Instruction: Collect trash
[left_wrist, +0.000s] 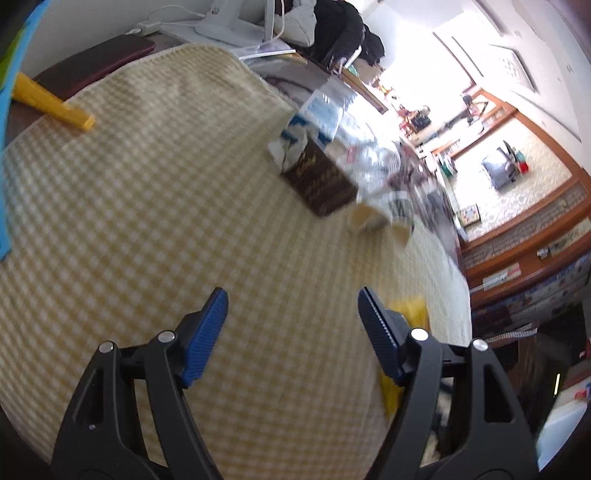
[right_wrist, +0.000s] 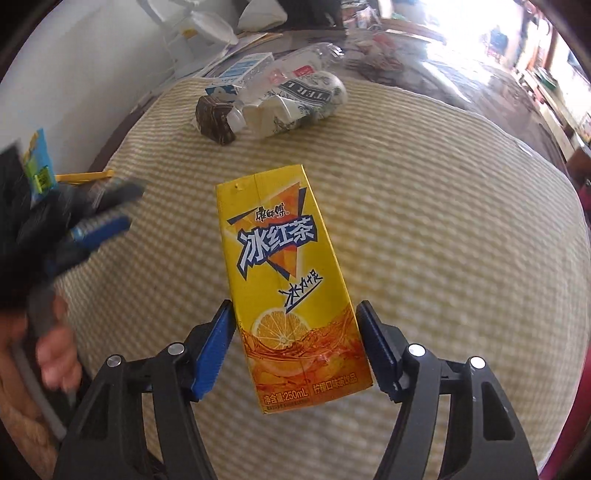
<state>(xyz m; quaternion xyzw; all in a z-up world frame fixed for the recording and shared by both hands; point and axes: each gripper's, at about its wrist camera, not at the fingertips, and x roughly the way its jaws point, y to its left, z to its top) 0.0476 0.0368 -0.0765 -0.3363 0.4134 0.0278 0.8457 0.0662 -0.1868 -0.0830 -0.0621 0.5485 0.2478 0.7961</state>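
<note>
A yellow iced-tea drink carton (right_wrist: 291, 280) lies on the yellow checked cloth (right_wrist: 424, 221). My right gripper (right_wrist: 295, 314) straddles its lower half, with both blue pads against the carton's sides. In the left wrist view my left gripper (left_wrist: 291, 306) hovers open over the bare cloth (left_wrist: 147, 203) with nothing between its fingers. A corner of the yellow carton (left_wrist: 410, 314) peeks out behind its right finger. The left gripper (right_wrist: 127, 208) also shows blurred at the left of the right wrist view, beside the carton.
At the cloth's far edge lies a heap of trash: a brown box (right_wrist: 216, 118) (left_wrist: 319, 181), a crushed paper cup (right_wrist: 280, 110), a clear plastic bottle (right_wrist: 303, 62) and a blue-white carton (right_wrist: 240, 70). A yellow plastic piece (left_wrist: 55, 105) rests at the left edge. A hand (right_wrist: 55, 354) holds the left gripper.
</note>
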